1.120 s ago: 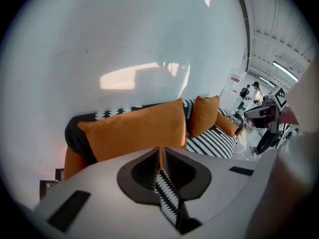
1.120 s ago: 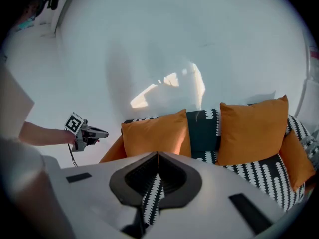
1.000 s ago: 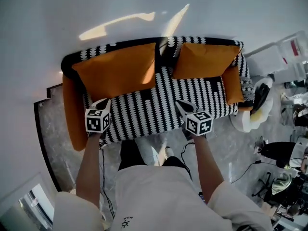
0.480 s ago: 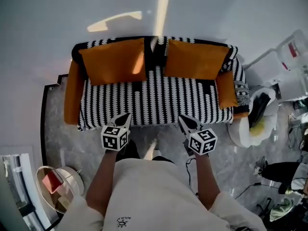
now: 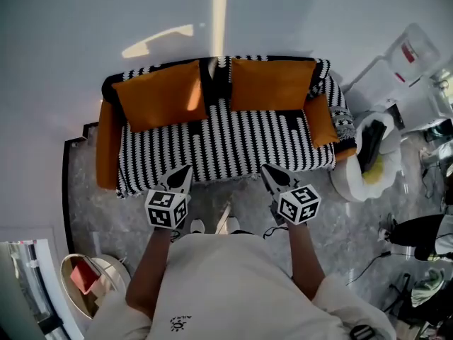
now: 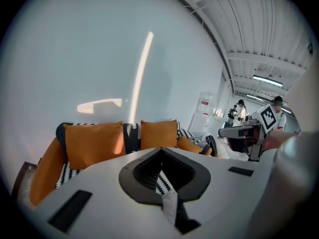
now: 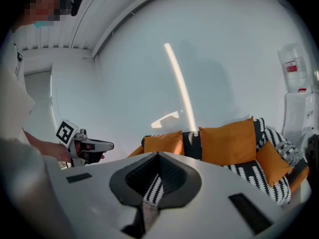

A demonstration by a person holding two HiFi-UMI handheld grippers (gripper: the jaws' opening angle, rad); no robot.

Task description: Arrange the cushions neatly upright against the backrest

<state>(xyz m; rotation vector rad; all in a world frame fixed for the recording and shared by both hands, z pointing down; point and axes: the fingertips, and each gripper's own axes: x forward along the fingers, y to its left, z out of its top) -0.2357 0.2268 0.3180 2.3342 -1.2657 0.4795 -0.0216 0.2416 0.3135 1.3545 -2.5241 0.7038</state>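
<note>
Two hand-held grippers (image 5: 181, 176) (image 5: 272, 176) withdrawn, two cushions (image 5: 161, 95) (image 5: 272, 85) upright

— What carries everything?
— A black-and-white patterned fabric sofa (image 5: 219, 144) on the grey marbled floor (image 5: 88, 197).
— And on it?
— A left orange square fabric cushion (image 5: 159, 94) and a right orange square fabric cushion (image 5: 272, 85) stand upright against the backrest. A smaller orange cushion (image 5: 320, 119) leans at the right end.

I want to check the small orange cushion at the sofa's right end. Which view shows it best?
The right gripper view: the small cushion appears largest, tilted, its whole face visible. The head view shows it from above, foreshortened; the left gripper view catches only its top.
</note>
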